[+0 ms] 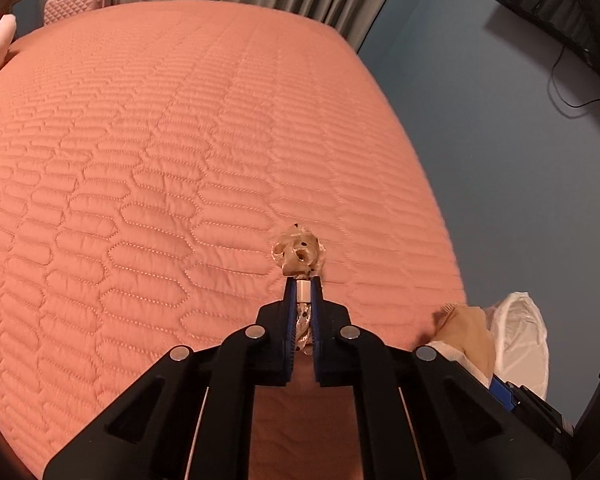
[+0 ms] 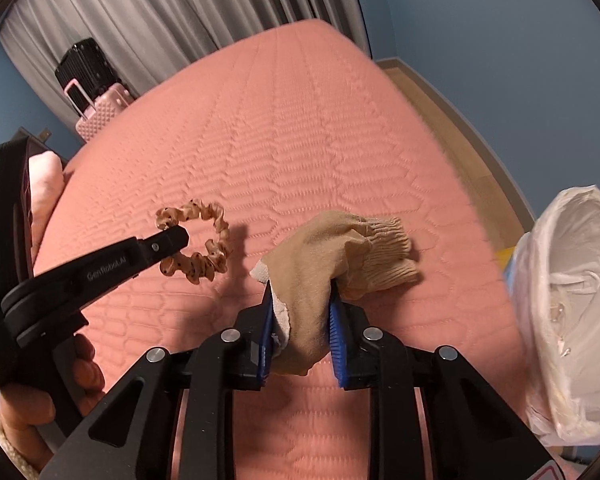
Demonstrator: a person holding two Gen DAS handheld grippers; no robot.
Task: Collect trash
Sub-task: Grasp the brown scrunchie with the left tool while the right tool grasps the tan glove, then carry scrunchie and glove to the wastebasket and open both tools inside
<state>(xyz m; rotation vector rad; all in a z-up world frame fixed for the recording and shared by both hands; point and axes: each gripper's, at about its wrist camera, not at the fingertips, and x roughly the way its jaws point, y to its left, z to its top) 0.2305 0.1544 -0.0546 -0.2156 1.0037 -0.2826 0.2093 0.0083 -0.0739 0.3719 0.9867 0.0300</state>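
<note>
Left wrist view: the left gripper (image 1: 303, 280) has its jaws clamped on a spotted scrunchie (image 1: 299, 254) over the pink bed (image 1: 180, 140).

Right wrist view: the right gripper (image 2: 300, 300) has its jaws clamped on a tan sock (image 2: 332, 248). A white trash bag (image 2: 572, 320) sits close on the right. A pink suitcase (image 2: 100, 114) stands behind the bed.

The bed (image 2: 300, 128) is showing a salmon-pink quilted cover stitched in long hexagon shapes. The scrunchie (image 2: 204, 244) is showing tan fabric with small dark dots. The sock (image 2: 340, 248) is looking beige, with a ribbed, paler cuff. The trash bag (image 2: 572, 312) is showing translucent white. Both grippers are showing black bodies with blue ridged pads (image 2: 336, 332). The curtain (image 2: 160, 12) is hanging grey against a blue wall (image 2: 480, 12), beside a pink studded suitcase (image 2: 100, 120).
</note>
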